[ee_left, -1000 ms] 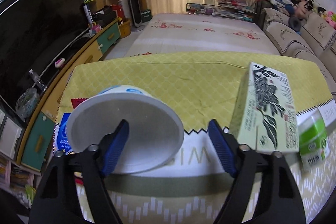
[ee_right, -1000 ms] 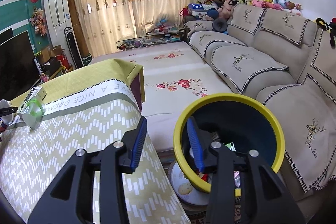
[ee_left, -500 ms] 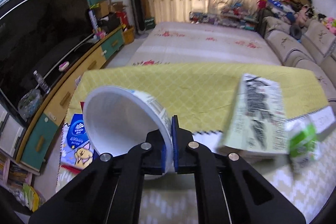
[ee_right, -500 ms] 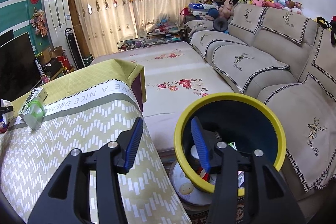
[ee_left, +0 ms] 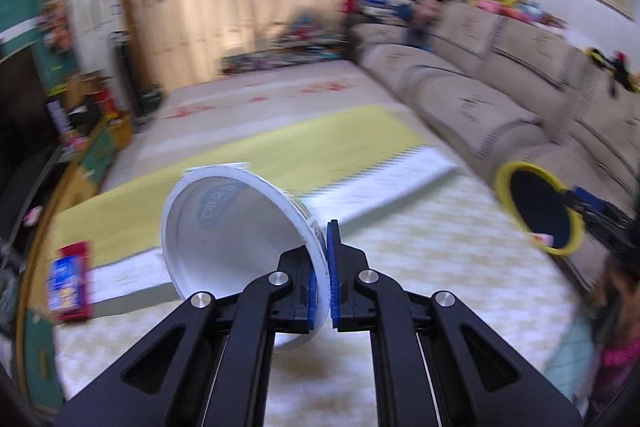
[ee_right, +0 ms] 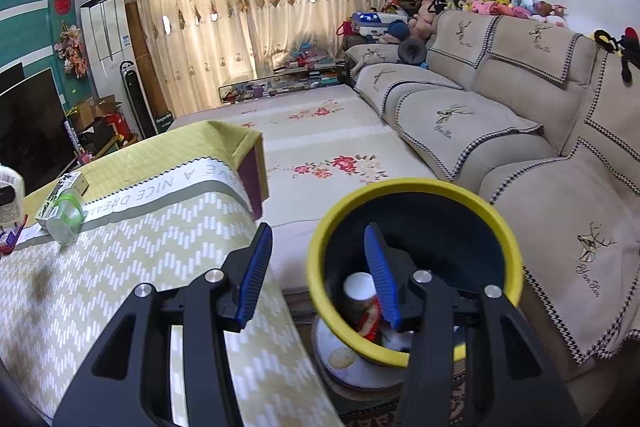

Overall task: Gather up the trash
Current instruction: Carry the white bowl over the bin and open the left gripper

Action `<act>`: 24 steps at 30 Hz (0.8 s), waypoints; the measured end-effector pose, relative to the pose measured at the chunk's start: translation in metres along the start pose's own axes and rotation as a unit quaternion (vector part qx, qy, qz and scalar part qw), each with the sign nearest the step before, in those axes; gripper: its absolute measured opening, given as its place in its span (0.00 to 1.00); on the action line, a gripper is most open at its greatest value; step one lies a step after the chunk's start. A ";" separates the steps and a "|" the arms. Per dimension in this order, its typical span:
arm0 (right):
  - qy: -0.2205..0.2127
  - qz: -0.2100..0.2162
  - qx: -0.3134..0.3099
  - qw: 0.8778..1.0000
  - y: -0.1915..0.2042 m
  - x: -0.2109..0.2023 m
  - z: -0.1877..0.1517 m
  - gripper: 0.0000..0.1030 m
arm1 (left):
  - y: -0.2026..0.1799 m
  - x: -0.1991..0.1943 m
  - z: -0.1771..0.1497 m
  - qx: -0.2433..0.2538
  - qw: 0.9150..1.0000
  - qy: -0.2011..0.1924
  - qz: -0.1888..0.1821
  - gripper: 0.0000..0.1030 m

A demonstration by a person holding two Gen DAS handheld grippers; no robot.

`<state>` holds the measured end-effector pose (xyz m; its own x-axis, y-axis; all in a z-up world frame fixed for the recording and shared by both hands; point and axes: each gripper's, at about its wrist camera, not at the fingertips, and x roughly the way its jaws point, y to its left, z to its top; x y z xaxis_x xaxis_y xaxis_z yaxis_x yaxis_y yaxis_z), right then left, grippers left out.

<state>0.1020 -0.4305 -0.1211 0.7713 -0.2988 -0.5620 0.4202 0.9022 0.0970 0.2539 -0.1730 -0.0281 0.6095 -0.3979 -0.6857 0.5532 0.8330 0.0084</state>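
Observation:
My left gripper (ee_left: 323, 259) is shut on the rim of a white paper bowl (ee_left: 224, 223), held tilted above the table; the bowl also shows at the far left of the right wrist view (ee_right: 10, 191). The yellow-rimmed dark bin (ee_left: 538, 209) stands off the table's right end. In the right wrist view my right gripper (ee_right: 316, 259) is open, with one finger (ee_right: 380, 267) inside the bin (ee_right: 416, 223) and one outside its rim. Trash including a white cup (ee_right: 360, 287) lies in the bin. A green-lidded container (ee_right: 66, 213) and a printed box (ee_right: 66, 187) lie on the table.
The table wears a yellow and chevron cloth (ee_right: 132, 267). A blue and red packet (ee_left: 68, 279) lies at its left end. A beige sofa (ee_right: 520, 131) runs along the right. A round tin (ee_right: 352, 367) sits on the floor under the bin.
My left gripper closed on the bowl's rim, lifted it and swung right toward the bin. My right gripper stayed at the bin and opened wider.

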 end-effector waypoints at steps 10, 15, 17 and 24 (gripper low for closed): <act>-0.014 -0.045 0.035 0.998 -0.064 -0.026 -0.005 0.45 | -0.190 0.059 0.043 0.080 0.982 0.038 -0.167 0.05; -0.019 -0.065 0.062 0.996 -0.096 -0.032 -0.008 0.45 | -0.273 0.094 0.063 0.105 0.971 0.060 -0.209 0.05; -0.018 -0.072 0.070 0.995 -0.107 -0.034 -0.011 0.45 | -0.303 0.111 0.070 0.116 0.968 0.062 -0.215 0.05; -0.018 -0.088 0.090 0.992 -0.128 -0.038 -0.012 0.45 | -0.380 0.163 0.082 0.122 0.961 0.083 -0.234 0.08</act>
<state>0.0134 -0.5313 -0.1217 0.6941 -0.4598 -0.5539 0.6251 0.7666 0.1471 0.1893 -0.5858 -0.0834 0.1745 -0.6236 -0.7621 0.8740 0.4545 -0.1718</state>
